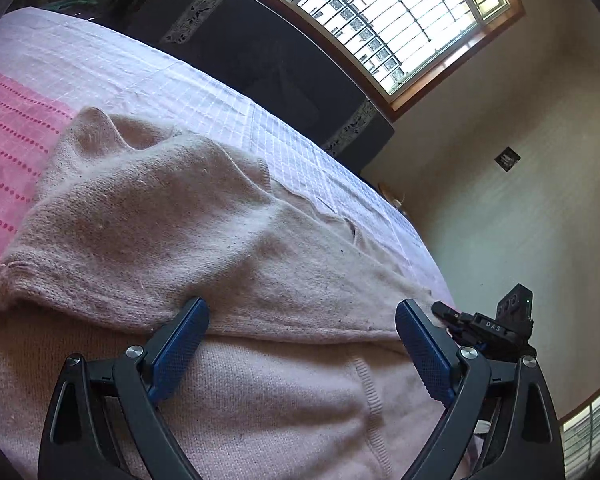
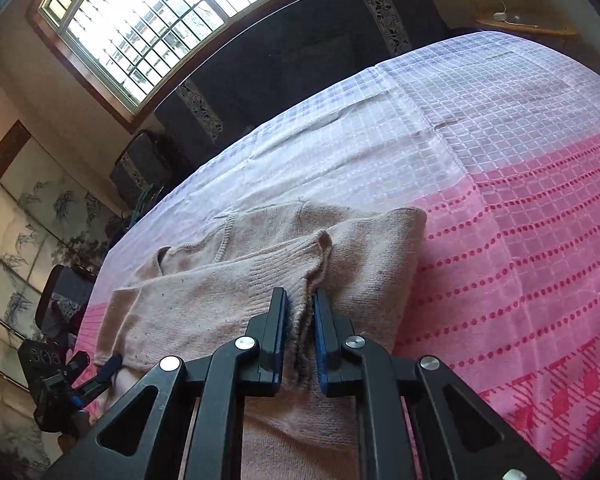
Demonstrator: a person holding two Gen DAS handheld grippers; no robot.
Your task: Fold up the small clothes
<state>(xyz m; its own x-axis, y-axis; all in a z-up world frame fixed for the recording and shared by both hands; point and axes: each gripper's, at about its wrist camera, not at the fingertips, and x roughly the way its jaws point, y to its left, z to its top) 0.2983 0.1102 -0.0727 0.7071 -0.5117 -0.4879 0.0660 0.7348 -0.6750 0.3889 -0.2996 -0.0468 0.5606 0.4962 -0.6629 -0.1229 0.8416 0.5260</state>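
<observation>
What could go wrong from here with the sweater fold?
1. The right gripper pinches only a narrow bunch of the sweater at a ribbed edge; the knit may slip out when pulled.
2. The left gripper is open over the sweater, holding nothing, so a one-sided pull may drag it crooked.
3. The folded sleeve lies loose and may fall open.

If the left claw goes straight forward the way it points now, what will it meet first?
Most likely the beige sweater. The left claw is open and tilted downward over it, so the raised fold of knit ahead fills its line. Depth is hard to judge; it may already brush the fabric.
</observation>
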